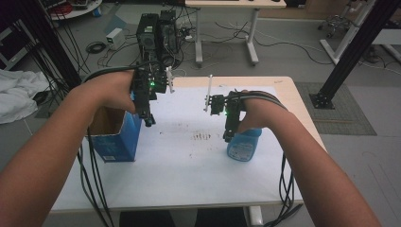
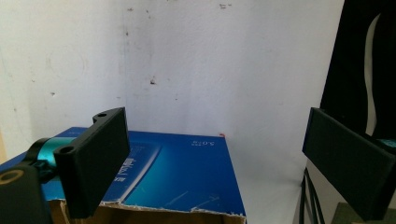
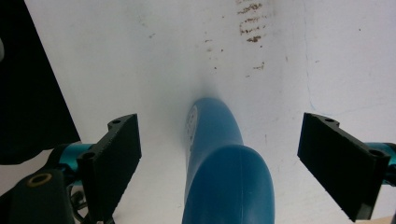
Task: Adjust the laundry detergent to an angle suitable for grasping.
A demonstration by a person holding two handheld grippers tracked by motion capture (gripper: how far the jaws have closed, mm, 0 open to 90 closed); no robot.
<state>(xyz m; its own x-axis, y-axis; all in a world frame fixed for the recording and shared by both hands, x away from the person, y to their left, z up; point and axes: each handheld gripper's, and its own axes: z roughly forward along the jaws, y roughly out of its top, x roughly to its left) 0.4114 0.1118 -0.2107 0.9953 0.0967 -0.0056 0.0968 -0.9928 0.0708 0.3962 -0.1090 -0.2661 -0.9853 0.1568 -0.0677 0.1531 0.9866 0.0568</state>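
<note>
I am hovering the right claw (image 3: 219,163), jaws spread, astride the blue bottle (image 3: 219,172) near the tabletop's (image 1: 189,165) right edge; no contact yet. The left claw (image 2: 215,158), also spread and empty, is hanging over the open blue carton (image 2: 177,172). The bottle seems to be standing upright, long axis vertical. Next, I judge: lowering, then closing on its neck.

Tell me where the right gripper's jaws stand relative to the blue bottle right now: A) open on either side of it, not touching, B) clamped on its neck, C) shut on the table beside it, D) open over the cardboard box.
A: in the right gripper view the right gripper has its jaws spread wide, with the blue bottle between them and clear gaps on both sides.
</note>
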